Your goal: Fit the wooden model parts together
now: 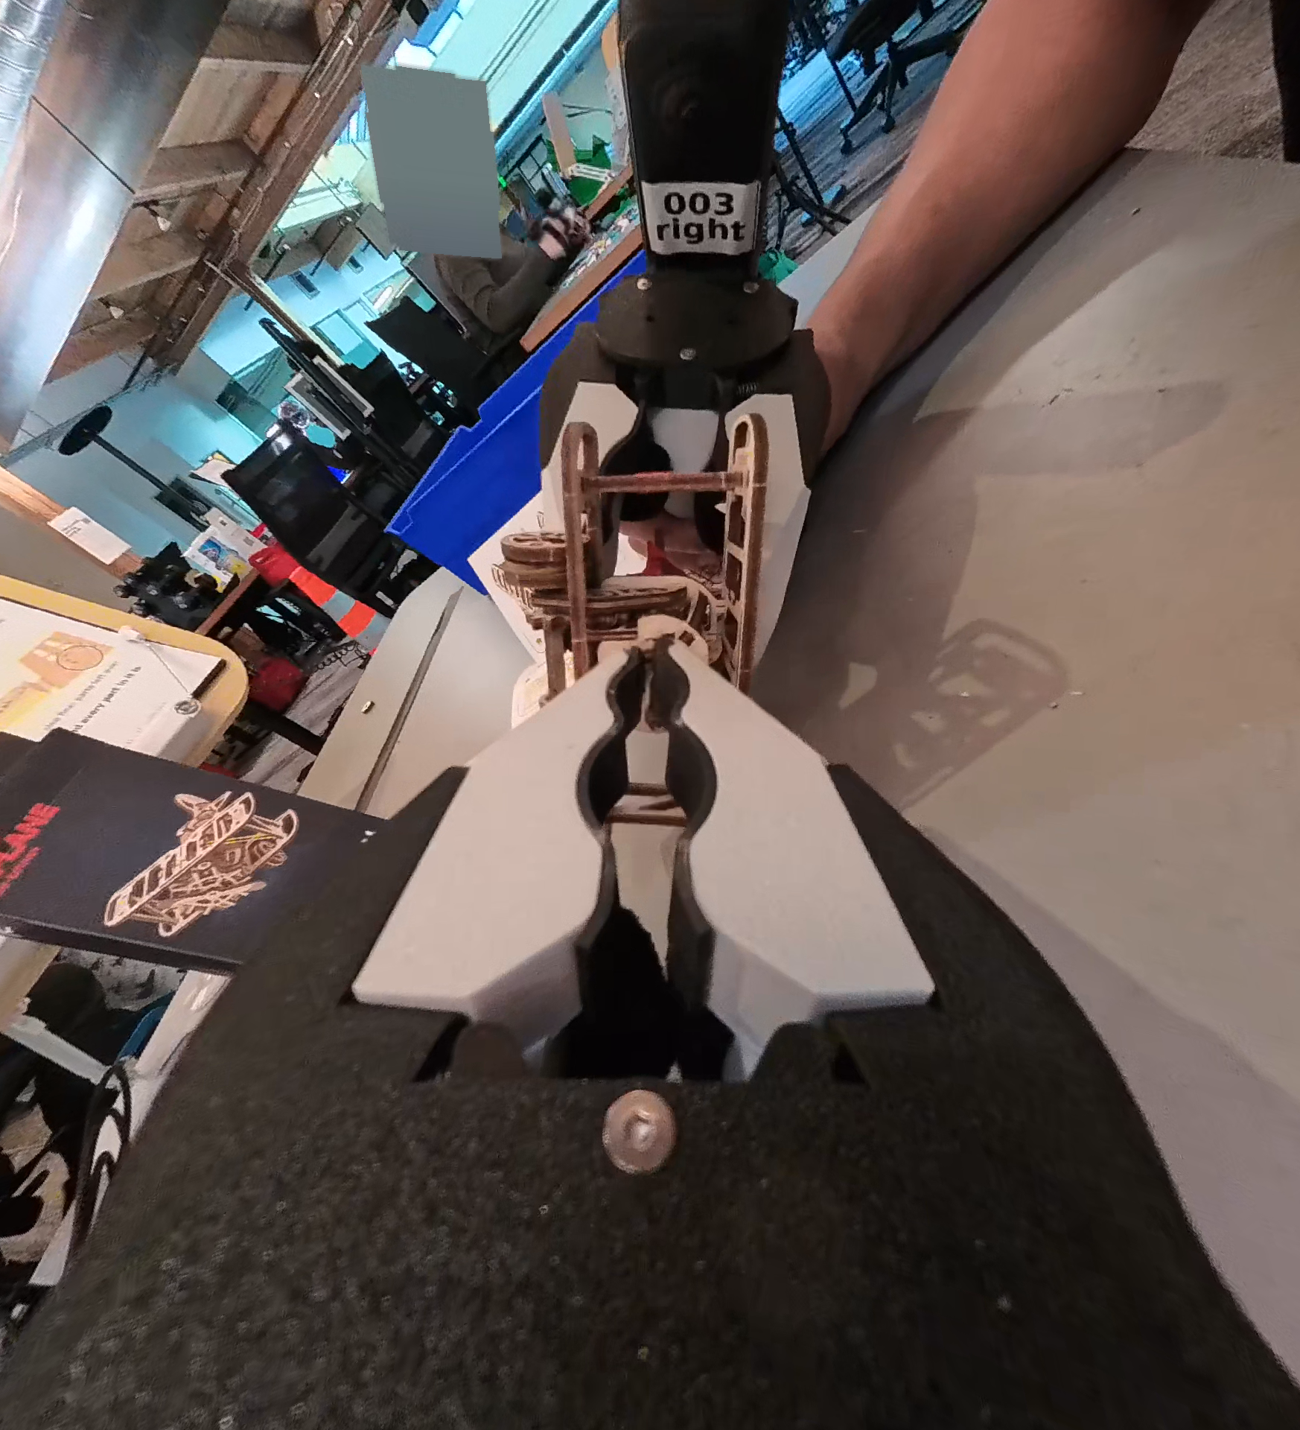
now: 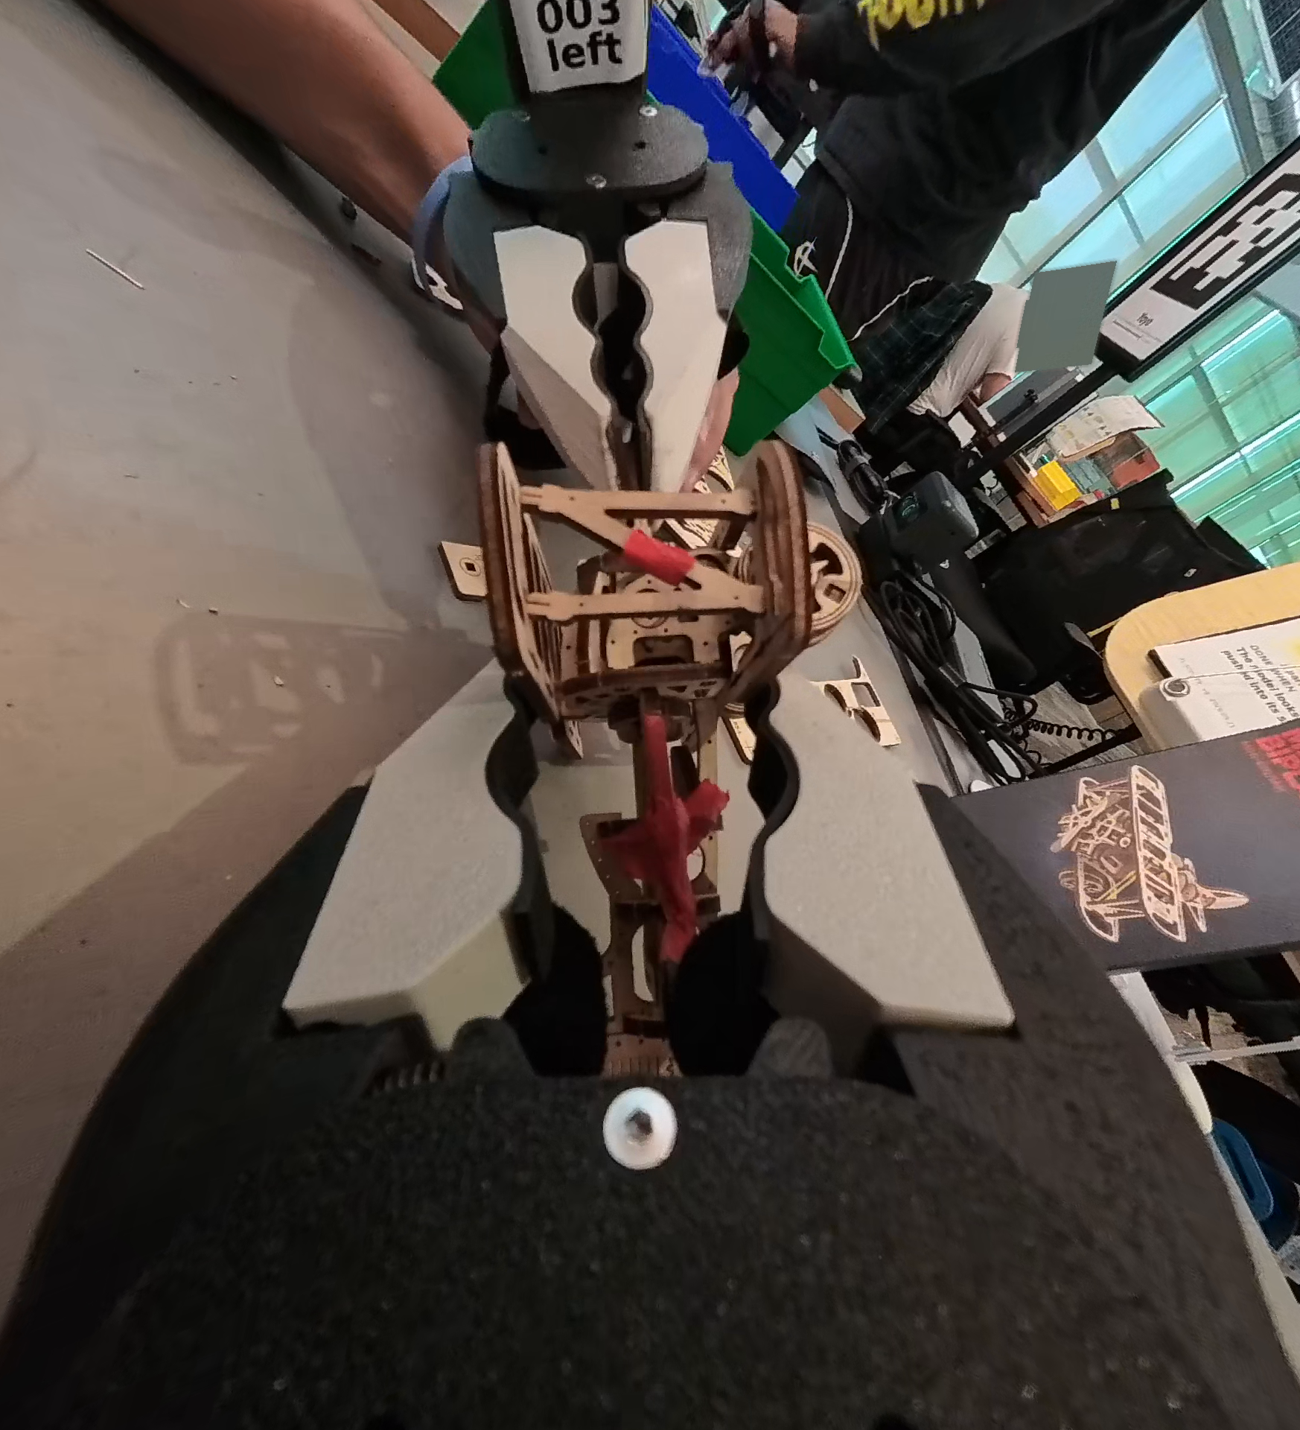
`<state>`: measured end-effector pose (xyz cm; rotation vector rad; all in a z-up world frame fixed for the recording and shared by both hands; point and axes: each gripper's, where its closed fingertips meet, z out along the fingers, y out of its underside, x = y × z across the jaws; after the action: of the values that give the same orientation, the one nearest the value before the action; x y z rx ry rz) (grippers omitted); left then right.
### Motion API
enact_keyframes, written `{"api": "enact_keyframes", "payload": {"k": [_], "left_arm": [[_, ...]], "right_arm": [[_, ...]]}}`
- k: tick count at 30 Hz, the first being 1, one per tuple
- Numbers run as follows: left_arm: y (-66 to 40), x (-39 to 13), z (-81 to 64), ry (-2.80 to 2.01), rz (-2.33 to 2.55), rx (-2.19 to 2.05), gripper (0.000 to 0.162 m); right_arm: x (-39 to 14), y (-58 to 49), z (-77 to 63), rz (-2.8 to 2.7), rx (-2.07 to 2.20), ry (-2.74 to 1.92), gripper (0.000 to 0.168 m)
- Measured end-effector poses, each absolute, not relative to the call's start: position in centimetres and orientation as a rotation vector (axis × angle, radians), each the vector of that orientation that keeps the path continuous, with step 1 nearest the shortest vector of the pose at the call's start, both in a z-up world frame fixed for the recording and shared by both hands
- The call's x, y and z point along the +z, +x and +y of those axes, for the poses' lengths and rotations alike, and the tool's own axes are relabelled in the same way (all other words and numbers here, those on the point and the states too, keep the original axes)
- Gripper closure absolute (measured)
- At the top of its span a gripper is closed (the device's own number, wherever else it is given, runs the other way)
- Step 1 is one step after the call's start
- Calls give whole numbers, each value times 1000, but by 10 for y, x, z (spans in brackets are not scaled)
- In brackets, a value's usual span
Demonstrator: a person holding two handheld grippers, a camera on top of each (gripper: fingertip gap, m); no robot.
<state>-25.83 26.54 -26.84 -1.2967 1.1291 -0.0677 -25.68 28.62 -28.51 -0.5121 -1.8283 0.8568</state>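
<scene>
The wooden biplane model [image 2: 631, 611] is held above the grey table [image 2: 129, 464]. My right gripper [image 2: 639, 696] is shut on it, one finger against each wing, with red tape [image 2: 666, 836] on the body between the fingers. The model also shows in the left wrist view [image 1: 743, 542], inside the right gripper [image 1: 658, 611]. My left gripper [image 1: 651, 658] faces it, nearly closed on a thin wooden part [image 1: 658, 692] at the model's edge. In the right wrist view the left gripper [image 2: 635, 472] has its tips touching the model's far strut.
A black box with a biplane picture [image 1: 152, 859] [image 2: 1173, 843] and an instruction sheet [image 2: 1250, 673] lie beside the table. Loose wooden parts [image 2: 856, 700] and a wooden wheel [image 2: 832, 580] lie on the table. A blue bin [image 1: 477, 480] and a green bin [image 2: 778, 309] stand behind. People work farther back. Only a small space, under 4 cm, lies between the two pairs of fingers.
</scene>
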Motion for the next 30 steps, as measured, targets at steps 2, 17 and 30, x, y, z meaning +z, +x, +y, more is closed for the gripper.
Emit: {"api": "enact_keyframes", "payload": {"k": [2, 17, 30], "left_arm": [[-258, -269, 265, -1298, 1129, -67, 162], [-256, -267, 265, -1289, 1119, -81, 162], [-259, -271, 267, -1306, 1154, -33, 162]], "right_arm": [[-285, -257, 286, -1828, 856, -512, 115], [-285, -257, 286, -1827, 861, -517, 115], [-285, -256, 287, -1826, 858, -515, 115]]}}
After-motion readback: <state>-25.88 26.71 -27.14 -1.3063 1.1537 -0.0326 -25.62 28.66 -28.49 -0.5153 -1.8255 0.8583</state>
